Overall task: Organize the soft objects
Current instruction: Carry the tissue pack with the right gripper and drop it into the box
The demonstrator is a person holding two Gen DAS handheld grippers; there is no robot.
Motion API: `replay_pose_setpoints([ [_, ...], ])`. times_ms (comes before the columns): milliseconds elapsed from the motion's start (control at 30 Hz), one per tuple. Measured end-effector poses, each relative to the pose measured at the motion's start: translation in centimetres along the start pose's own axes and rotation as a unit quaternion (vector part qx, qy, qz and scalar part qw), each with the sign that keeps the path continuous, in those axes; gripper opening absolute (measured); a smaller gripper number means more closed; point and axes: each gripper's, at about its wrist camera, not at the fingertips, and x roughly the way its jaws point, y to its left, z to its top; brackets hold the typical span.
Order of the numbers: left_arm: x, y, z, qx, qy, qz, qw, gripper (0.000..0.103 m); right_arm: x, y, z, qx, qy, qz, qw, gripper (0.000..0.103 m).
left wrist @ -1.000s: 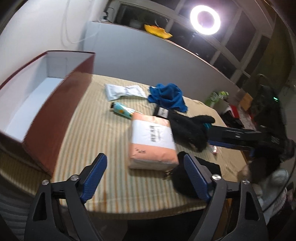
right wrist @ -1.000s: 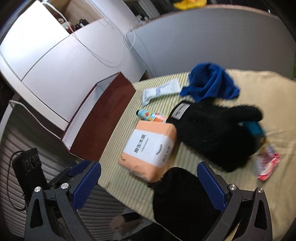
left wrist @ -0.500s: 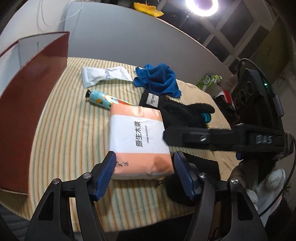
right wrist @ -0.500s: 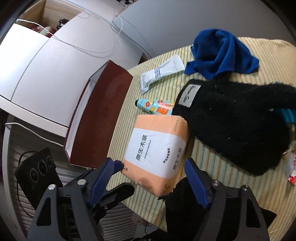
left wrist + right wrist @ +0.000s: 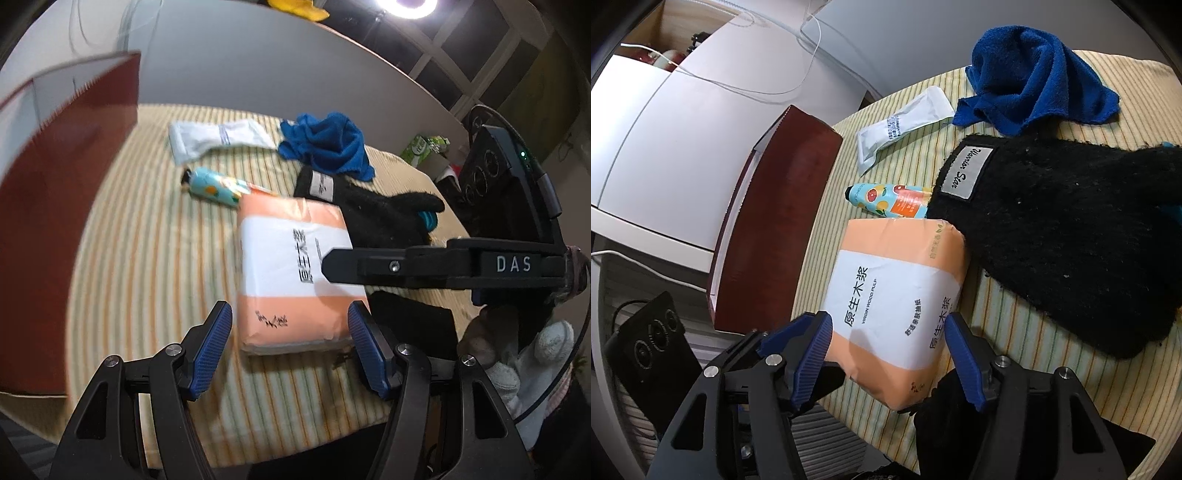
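Left gripper (image 5: 290,347): jaws spread, blue pads flanking the near end of the tissue pack (image 5: 295,269); no contact visible.
Right gripper (image 5: 886,354): jaws parted, likewise straddling the pack's near end (image 5: 897,295); nothing clamped.
Tissue pack: lies flat on the striped tablecloth (image 5: 147,258), just beside the black glove (image 5: 1052,236).
Box (image 5: 55,206): dark red, at the table's left edge; apparently the destination.
Progress: judged early; every soft item in view lies on the table.
Remaining: tissue pack, black glove, blue cloth (image 5: 1030,85), white pouch (image 5: 901,125), and a black item by the near edge (image 5: 410,328).
Hand cream tube (image 5: 886,199): partly tucked under the glove.
Hidden: the box interior is mostly out of sight, so its contents cannot be told.
Unclear: the near black item is cut off by the gripper bodies; its identity is uncertain.
Blur: the box in the left wrist view is smeared.
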Motion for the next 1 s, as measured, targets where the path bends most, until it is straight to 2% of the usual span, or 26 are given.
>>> replay_pose_setpoints([
  [133, 1.0, -0.1, -0.5, 0.008, 0.013, -0.007, 0.9999, 0.064, 0.5, -0.1, -0.2, -0.001, 0.008, -0.003, 1.0, 0.06],
  [367, 1.0, -0.4, -0.5, 0.018, 0.009, -0.004, 0.9998, 0.064, 1.2, 0.3, -0.2, -0.011, 0.012, -0.014, 1.0, 0.06],
  [533, 0.5, -0.6, -0.6, 0.018, 0.002, -0.004, 0.9998, 0.064, 1.2, 1.1, -0.3, -0.021, 0.01, -0.026, 0.999, 0.055],
  [700, -0.9, -0.9, -0.4, 0.022, -0.019, 0.001, 0.9996, 0.064, 0.4, 2.2, -0.4, -0.035, -0.002, -0.03, 0.999, 0.055],
  [1000, -5.6, -0.8, 0.7, 0.027, -0.075, 0.014, 0.9967, 0.064, -1.9, 7.2, 0.2, -0.087, -0.035, -0.028, 0.995, 0.055],
])
